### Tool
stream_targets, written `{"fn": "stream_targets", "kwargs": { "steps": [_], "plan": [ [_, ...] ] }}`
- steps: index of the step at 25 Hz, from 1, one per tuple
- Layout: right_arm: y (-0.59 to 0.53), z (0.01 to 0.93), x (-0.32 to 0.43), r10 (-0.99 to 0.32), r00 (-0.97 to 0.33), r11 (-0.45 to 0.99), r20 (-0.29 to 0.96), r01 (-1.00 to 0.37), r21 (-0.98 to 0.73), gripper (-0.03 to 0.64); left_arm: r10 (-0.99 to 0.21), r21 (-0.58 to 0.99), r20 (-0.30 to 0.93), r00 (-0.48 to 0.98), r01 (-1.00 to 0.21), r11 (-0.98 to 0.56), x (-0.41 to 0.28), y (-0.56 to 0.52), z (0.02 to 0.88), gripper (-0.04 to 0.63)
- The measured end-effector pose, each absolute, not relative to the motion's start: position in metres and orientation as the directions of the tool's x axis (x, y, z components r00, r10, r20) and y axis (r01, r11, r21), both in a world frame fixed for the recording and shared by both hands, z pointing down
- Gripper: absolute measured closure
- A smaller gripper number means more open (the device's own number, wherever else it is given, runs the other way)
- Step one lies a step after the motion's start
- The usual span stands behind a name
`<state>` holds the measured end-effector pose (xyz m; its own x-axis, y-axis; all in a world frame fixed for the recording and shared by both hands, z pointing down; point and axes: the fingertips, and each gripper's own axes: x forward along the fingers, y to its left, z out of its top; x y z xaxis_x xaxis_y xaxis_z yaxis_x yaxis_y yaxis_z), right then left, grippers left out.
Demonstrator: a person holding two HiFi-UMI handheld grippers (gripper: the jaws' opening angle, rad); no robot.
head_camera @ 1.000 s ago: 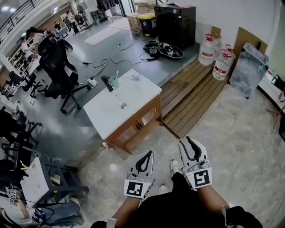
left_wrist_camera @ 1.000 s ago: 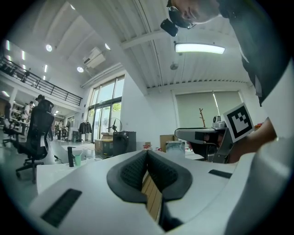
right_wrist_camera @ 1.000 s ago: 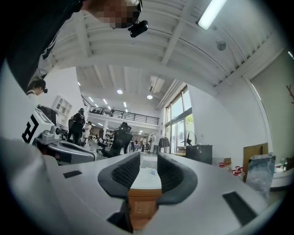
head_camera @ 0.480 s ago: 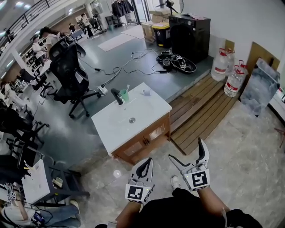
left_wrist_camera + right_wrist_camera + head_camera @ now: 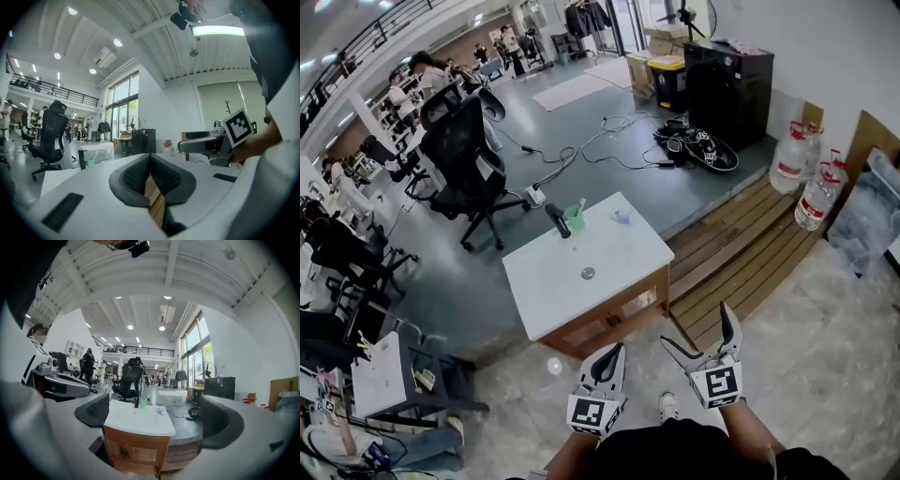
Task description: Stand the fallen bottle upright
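The bottle, a small pale thing that seems to lie on its side, sits near the far right corner of the white-topped bench, apart from the green cup and black faucet along the back edge. Both grippers are held well short of the bench. The left gripper has its fingers closed together on nothing. The right gripper has its fingers spread wide and empty.
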<state>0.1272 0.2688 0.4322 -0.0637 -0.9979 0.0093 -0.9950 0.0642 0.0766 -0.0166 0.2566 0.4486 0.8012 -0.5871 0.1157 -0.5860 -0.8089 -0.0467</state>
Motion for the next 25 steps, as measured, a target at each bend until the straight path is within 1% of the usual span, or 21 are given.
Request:
{"fn": "stream_targets", "kwargs": {
  "steps": [2, 5, 8, 14, 22, 25],
  "plan": [
    [0.26, 0.438, 0.135, -0.995, -0.084, 0.087, 0.055, -0.994, 0.068, 0.018, -0.596, -0.043, 0.122, 0.794, -0.596, -0.802, -0.007, 0.252, 0.451, 0.578],
    [0.246, 0.447, 0.142, -0.99, -0.111, 0.117, 0.081, -0.991, 0.068, 0.018, -0.613, -0.018, 0.13, 0.78, -0.616, -0.788, 0.002, 0.241, 0.458, 0.578],
    [0.229, 0.452, 0.148, -0.987, -0.127, 0.134, 0.094, -0.988, 0.071, 0.018, -0.625, 0.009, 0.132, 0.77, -0.631, -0.776, 0.004, 0.224, 0.461, 0.578],
    [0.187, 0.46, 0.16, -0.983, -0.141, 0.15, 0.116, -0.986, 0.076, 0.018, -0.674, 0.002, 0.131, 0.727, -0.68, -0.733, -0.001, 0.175, 0.465, 0.578],
    [0.103, 0.457, 0.148, -0.975, -0.181, 0.194, 0.129, -0.977, 0.094, 0.018, -0.707, 0.029, 0.097, 0.701, -0.712, -0.702, -0.013, 0.097, 0.463, 0.578],
    [0.061, 0.456, 0.137, -0.971, -0.201, 0.219, 0.129, -0.965, 0.142, 0.018, -0.709, 0.054, 0.107, 0.697, -0.716, -0.696, -0.021, 0.062, 0.46, 0.578]
  ]
}}
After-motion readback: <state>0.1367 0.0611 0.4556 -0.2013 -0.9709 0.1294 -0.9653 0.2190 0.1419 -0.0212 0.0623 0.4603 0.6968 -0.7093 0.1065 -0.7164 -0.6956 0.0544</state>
